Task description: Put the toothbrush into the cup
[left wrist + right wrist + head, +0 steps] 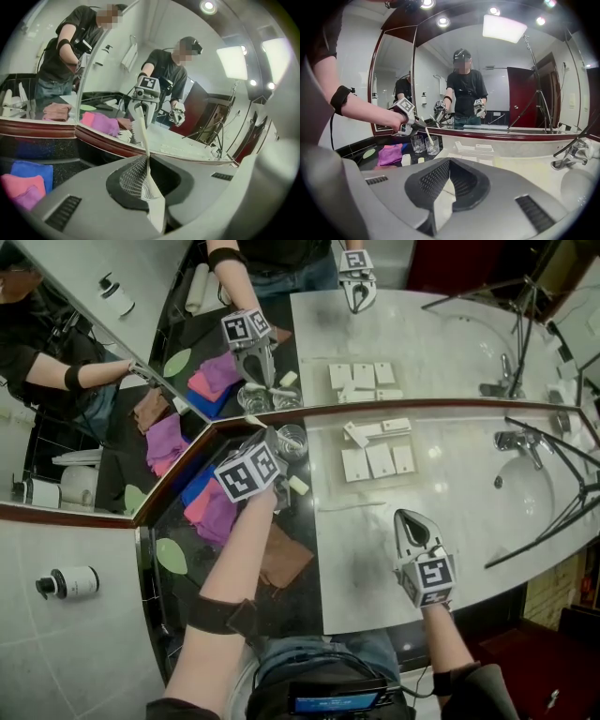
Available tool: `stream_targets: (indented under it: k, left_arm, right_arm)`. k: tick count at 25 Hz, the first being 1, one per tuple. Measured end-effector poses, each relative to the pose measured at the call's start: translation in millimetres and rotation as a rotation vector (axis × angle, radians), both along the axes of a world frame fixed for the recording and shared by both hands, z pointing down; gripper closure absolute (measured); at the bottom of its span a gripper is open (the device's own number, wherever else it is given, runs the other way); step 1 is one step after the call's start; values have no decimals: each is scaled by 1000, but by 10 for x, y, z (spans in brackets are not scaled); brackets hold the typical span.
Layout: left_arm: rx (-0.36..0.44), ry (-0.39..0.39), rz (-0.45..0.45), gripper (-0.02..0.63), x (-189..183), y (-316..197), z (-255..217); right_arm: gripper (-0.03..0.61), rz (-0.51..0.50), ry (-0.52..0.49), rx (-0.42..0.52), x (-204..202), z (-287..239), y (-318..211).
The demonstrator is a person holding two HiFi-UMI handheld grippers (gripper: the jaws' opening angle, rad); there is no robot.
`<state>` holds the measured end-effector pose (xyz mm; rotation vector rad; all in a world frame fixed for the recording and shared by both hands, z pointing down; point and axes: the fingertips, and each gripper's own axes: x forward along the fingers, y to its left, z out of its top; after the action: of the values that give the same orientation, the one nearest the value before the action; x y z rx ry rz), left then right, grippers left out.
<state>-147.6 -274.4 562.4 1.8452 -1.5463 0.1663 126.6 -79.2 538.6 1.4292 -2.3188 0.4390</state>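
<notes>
**Toothbrush held over the glass cup**

The toothbrush [143, 133] was thin, pale and light. It looked stiff, and its smooth handle could slip or swing if held loosely. I think the best place to hold it was the handle end, away from the bristles, so the long part could go into the cup.

The left gripper [149, 161] had its jaws squeezed shut on the handle. The rest of the brush stuck out in front, and its far end reached the mouth of the glass cup [432, 146]. I could not tell how deep it went.

A second glass [417, 144] stood just beside that cup. Glass breaks, so a soft drop was wise.

The right gripper [408, 518] was closed and empty, well apart over the marble counter [459, 540].
</notes>
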Motion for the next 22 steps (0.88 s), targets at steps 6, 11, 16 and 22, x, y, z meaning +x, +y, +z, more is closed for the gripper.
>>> stream_targets:
  k: [6, 11, 16, 22]
  left_arm:
    - [41, 3, -10, 604, -1, 204, -303]
    - [96, 45, -1, 605, 69, 328, -629]
    - [132, 138, -8, 605, 139, 591, -898]
    - [123, 207, -42, 604, 133, 1005, -927]
  right_arm:
    - [558, -8, -3, 33, -11, -164, -8]
    - [558, -7, -2, 66, 5, -349, -33]
    - [558, -2, -8, 92, 23, -505, -30]
    - [558, 8, -4, 106, 86, -595, 15]
